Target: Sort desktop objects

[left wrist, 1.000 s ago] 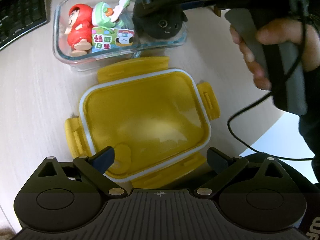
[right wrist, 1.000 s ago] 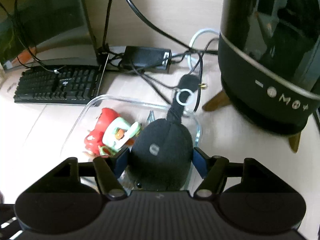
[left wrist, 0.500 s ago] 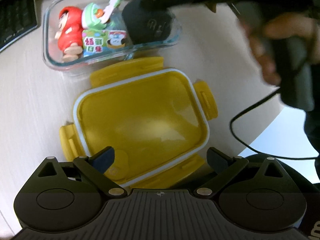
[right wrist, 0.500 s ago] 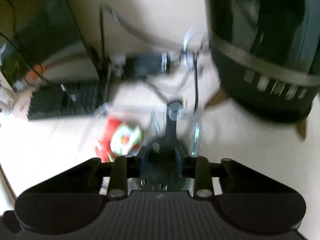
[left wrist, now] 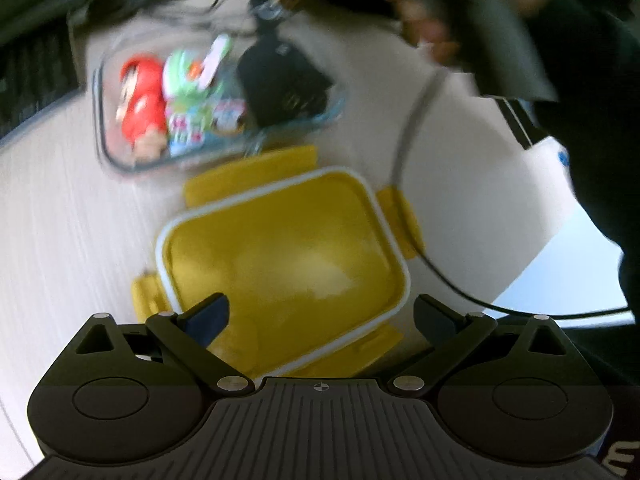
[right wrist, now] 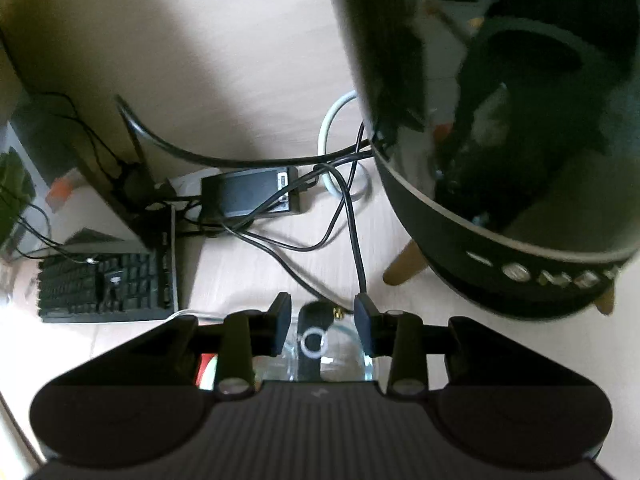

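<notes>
Black plush toy sits in the glass box beside the red doll. Right gripper parted, empty above it; left gripper wide over the yellow lid. Likely next: fitting that lid.

Right gripper jaws apart above what seems the black plush's ring.

No text, label or number is sharp enough to read.
</notes>
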### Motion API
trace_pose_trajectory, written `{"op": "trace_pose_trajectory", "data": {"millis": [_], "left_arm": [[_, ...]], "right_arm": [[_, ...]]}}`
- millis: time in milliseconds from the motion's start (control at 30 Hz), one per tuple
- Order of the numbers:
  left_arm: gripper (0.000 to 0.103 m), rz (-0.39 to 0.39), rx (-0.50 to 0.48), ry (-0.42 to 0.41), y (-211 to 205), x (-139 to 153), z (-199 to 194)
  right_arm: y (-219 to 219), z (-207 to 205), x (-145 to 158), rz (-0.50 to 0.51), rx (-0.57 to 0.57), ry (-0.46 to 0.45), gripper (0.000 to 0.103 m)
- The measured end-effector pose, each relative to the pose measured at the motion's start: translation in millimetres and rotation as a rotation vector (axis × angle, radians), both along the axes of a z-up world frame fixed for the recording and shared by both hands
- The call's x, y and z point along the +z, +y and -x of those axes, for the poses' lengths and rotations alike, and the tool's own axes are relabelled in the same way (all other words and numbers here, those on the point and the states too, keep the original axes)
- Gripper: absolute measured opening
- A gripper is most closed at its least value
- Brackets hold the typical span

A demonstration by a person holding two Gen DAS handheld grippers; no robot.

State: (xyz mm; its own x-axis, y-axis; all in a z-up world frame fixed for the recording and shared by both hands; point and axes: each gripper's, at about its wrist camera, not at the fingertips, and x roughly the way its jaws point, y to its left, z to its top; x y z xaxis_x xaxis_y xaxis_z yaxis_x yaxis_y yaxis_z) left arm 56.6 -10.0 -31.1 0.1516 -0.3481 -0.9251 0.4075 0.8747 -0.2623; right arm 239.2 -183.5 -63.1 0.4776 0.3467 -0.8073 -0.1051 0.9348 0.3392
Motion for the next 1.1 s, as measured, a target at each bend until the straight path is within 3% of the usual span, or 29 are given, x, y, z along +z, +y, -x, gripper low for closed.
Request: {"op": "trace_pose_trajectory", "data": {"millis": [67, 100, 300, 667, 800, 900, 1000, 1100], "left_arm": [[0.101, -0.021, -0.014, -0.026, -2.6, 3.2, 1.3], [0.101, -0.023, -0.014, -0.024, -2.4, 2.5, 1.0], [0.101, -0.008, 0.007, 0.008, 1.8, -2.2, -1.1], [0.101, 0.016, 0.044, 0.061, 8.4, -9.9, -5.0], [0.101, 0.020, 0.058, 0.071, 11.9, -13.3, -5.1], [0.101, 0.030, 0.066, 0.088, 12.9, -18.9, -6.4], [0.101, 0.032, 0.062, 0.097, 11.0, -22.6, -7.8], [0.101, 0.029, 0.047, 0.090, 7.0, -21.6, -7.9]], "right_arm": [[7.9, -4.1, -8.5, 0.035, 0.019, 0.007, 0.026], [10.3, -5.8, -12.2, 0.039, 0.030, 0.016, 0.012], [10.4, 9.2, -12.2, 0.044, 0.097, 0.033, 0.013], [24.8, 6.1, -28.4, 0.089, 0.118, 0.067, 0.015], [7.6, 0.4, -20.2, 0.032, 0.066, 0.133, 0.020], [-4.5, 5.8, 4.5, 0.024, 0.036, 0.046, 0.029], [-5.9, 13.4, 25.3, 0.056, 0.053, -0.063, 0.027], [1.6, 17.0, 26.7, 0.012, 0.122, -0.064, 0.017]]}}
